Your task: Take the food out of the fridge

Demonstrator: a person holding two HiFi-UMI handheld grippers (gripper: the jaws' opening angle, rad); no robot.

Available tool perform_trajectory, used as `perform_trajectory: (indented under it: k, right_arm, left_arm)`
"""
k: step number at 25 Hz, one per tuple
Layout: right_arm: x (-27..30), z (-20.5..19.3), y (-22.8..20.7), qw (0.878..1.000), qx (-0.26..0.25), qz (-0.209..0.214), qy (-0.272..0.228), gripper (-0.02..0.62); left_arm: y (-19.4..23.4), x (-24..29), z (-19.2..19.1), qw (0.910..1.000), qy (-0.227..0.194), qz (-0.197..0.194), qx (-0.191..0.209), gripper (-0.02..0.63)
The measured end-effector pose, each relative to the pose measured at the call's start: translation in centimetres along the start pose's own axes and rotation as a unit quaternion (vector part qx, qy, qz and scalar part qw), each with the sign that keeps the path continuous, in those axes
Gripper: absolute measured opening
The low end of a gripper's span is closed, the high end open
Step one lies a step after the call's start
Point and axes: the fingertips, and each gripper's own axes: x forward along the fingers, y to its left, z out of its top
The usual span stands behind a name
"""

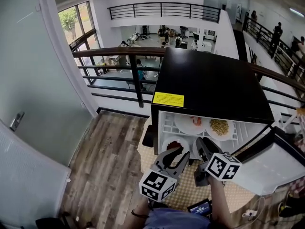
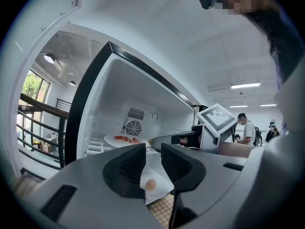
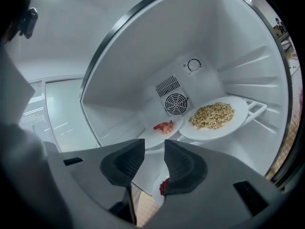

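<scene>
A black mini fridge (image 1: 209, 85) stands open in front of me. On its upper shelf sit a plate of shrimp (image 1: 190, 122) (image 3: 164, 127) and a plate of pale grains (image 1: 219, 126) (image 3: 214, 116). A plate with red food (image 1: 175, 144) (image 3: 162, 185) sits on the lower level. My left gripper (image 1: 182, 152) (image 2: 152, 147) is at the fridge mouth just over that lower plate (image 2: 151, 180), its jaws apart and empty. My right gripper (image 1: 202, 142) (image 3: 154, 147) is beside it, aimed at the upper shelf, jaws open with nothing between them.
The fridge door (image 1: 271, 163) hangs open on the right. A checked mat (image 1: 190, 190) lies under the fridge on the wood floor (image 1: 109, 166). A dark railing (image 1: 133, 75) runs behind, with a glass wall (image 1: 33, 89) on the left. A person (image 2: 248, 128) stands far off.
</scene>
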Motion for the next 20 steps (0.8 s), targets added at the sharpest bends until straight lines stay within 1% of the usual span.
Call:
perform_trajectory:
  k: [6,12,14,16,17,19,20]
  right_arm:
    - [2.4,0.2,-1.5,0.998,0.025,-0.050,0.011,0.158]
    - [3.4,1.1,-1.9,0.997,0.041,-0.068,-0.005,0.161]
    - [3.8,1.3,-2.3,0.996,0.037,-0.082,-0.005,0.160]
    - [4.1,1.3,-2.6,0.995,0.030,-0.096,-0.003,0.101]
    - [4.2,1.3,-2.6,0.995,0.032,-0.097,-0.002,0.092]
    - [4.1,1.1,-2.4,0.995,0.056,-0.087,-0.003,0.067]
    - [4.1,0.9,-2.2,0.994,0.073,-0.078,-0.002,0.016]
  left_arm:
    - [0.5,1.1,-0.4,0.9999,0.004,-0.015,-0.001,0.094]
    - [1.3,1.0,-0.4,0.9999,0.006,-0.013,-0.002,0.095]
    - [1.7,0.8,-0.3,0.9999,0.004,-0.010,-0.007,0.095]
    - [1.9,0.7,-0.3,0.9998,0.002,-0.008,-0.016,0.095]
    - [1.9,0.7,-0.3,0.9997,0.001,-0.008,-0.021,0.094]
    - [1.9,0.6,-0.5,0.9995,0.001,-0.009,-0.029,0.095]
    - [1.8,0.5,-0.6,0.9995,0.002,-0.009,-0.031,0.094]
